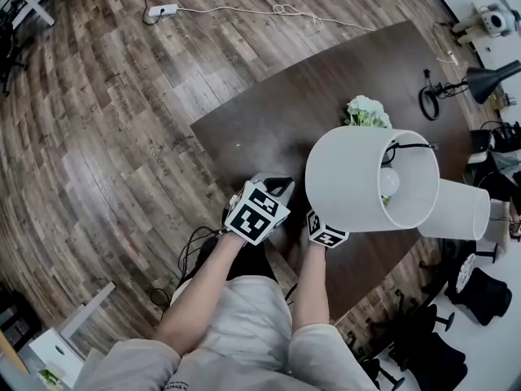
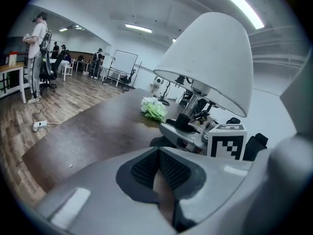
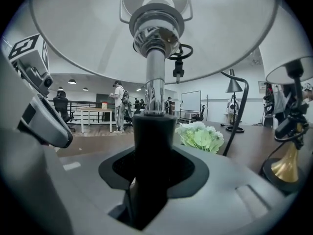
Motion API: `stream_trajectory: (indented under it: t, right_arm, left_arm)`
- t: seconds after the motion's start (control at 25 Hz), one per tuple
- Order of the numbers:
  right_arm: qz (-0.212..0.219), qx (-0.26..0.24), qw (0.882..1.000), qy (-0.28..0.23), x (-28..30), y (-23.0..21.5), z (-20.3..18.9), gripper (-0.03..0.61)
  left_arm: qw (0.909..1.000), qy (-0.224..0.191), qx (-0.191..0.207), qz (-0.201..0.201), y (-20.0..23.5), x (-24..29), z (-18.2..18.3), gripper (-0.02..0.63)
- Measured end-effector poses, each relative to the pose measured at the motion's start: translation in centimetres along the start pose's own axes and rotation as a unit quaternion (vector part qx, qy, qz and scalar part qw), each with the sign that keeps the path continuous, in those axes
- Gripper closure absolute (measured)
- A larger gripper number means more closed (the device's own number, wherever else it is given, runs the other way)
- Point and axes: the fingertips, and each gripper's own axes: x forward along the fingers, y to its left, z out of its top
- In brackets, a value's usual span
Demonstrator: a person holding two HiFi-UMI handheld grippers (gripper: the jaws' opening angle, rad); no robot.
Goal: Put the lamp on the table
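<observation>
Right gripper (image 3: 154, 148) is clenched on the black lower stem of the lamp (image 3: 154, 82), held upright at the near edge of the table (image 1: 269, 120); its base is not in view. The white shade (image 1: 358, 177) opens upward with the bulb (image 1: 389, 182) inside. Left gripper (image 2: 159, 173) is closed on nothing, just beside. A flower bunch (image 1: 366, 111) lies mid-table, and a second lamp (image 1: 457, 210) stands near the right edge.
</observation>
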Motion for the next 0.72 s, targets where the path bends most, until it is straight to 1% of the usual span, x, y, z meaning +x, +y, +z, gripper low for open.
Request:
stream_trajectory:
  t: [0.24,0.36,0.44,0.6,0.68,0.72]
  right_arm:
    - [-0.005,0.001,1.000,-0.008,0.0,0.0,0.0,0.408]
    - [-0.008,0.011,1.000,-0.015,-0.4,0.1,0.0,0.409]
    - [-0.008,0.012,1.000,-0.016,-0.7,0.3,0.2,0.388]
    - [-0.021,0.012,1.000,-0.008,-1.3,0.6,0.3,0.383]
    - [-0.027,0.008,1.000,0.005,-1.8,0.9,-0.1,0.371]
    - [-0.030,0.005,0.999,0.012,-2.2,1.0,-0.3,0.376]
  left_arm:
    - [1.0000,0.000,-0.002,-0.002,-0.4,-0.2,-0.3,0.612]
    - [1.0000,-0.002,0.009,-0.001,-0.5,-0.3,-0.4,0.612]
    - [0.9999,0.001,0.014,-0.001,-0.6,-0.6,-0.5,0.612]
    - [0.9999,0.004,0.015,-0.001,-0.8,-1.9,-0.7,0.612]
    - [0.9996,0.010,0.024,-0.002,-0.9,-2.6,-1.1,0.612]
    - [0.9995,0.013,0.030,-0.002,-0.8,-3.0,-1.4,0.612]
